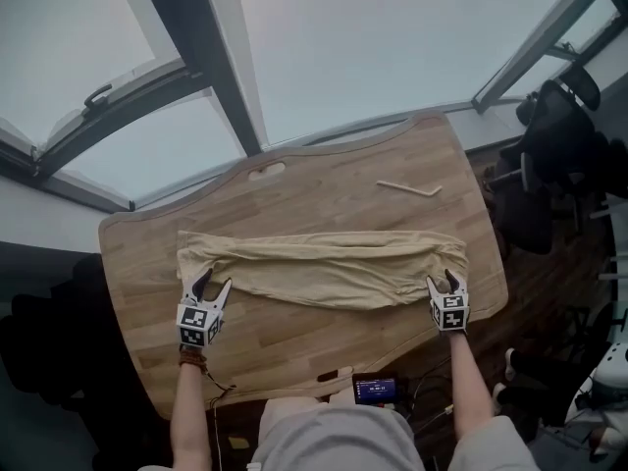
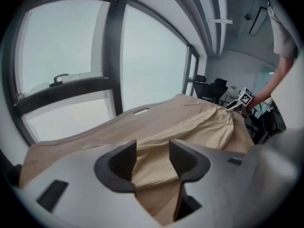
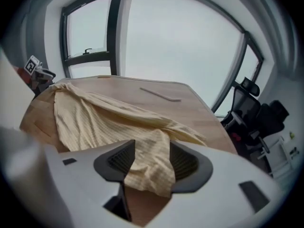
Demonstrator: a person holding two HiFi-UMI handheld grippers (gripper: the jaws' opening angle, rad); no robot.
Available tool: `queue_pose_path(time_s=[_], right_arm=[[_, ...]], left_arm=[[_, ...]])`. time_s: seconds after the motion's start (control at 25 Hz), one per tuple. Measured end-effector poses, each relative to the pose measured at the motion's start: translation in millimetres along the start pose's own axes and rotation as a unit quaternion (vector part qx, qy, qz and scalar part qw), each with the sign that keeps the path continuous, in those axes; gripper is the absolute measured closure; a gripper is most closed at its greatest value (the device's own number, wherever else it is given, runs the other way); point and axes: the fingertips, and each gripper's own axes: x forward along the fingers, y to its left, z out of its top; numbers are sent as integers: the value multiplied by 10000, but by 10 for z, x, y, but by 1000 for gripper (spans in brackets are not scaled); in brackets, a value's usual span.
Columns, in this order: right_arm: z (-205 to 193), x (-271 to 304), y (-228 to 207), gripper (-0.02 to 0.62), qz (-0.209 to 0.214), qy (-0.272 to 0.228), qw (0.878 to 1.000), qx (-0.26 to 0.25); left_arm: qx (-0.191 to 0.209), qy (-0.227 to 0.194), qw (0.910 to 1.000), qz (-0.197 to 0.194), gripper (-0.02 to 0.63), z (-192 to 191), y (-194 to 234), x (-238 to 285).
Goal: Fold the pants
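Apart, hand-held grippers (image 1: 213,285) (image 1: 444,281) at pants (image 1: 324,263) ends

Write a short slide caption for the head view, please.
On a wooden table, beige pants lie between the left hand-held gripper and the right hand-held gripper, both with jaws apart.

Light grey clothes (image 1: 329,438); hand-held grippers (image 1: 213,287) (image 1: 444,283) carry black-and-white marker cubes (image 1: 197,325).
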Motion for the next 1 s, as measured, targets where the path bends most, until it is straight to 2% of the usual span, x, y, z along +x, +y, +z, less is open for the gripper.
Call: queue_pose_path(time_s=[0.12,0.28,0.36,0.48,0.6,0.68,0.84,1.0], right_arm=[[-231,-50,-348,359,-17,58,9994,343],[-496,-16,-801,343,-48,61,9941,1085],[-654,36,-937,323,48,76,9867,1625],[-871,139,-990,307,403,42,9697,2409],[-935,234,-992,308,630,-56,9568,2838],[-893,266,-961,308,662,-67,9575,2805],[-866,319,-955,324,543,81,9700,2366],[-862,341,-923,393,588,172,9739,2185]], left_arm=[[-155,-174,9996,-163,387,74,-703,241],[-519,-300,9980,-194,387,195,-1302,545],[-668,-250,9971,-258,388,219,-1539,649],[-667,-137,9968,-419,388,252,-1883,748],[-576,-92,9970,-507,388,313,-2123,819],[-548,-65,9972,-503,388,342,-2207,841],[-594,-60,9975,-390,390,373,-2287,876],[-575,-70,9979,-273,390,387,-2303,884]])
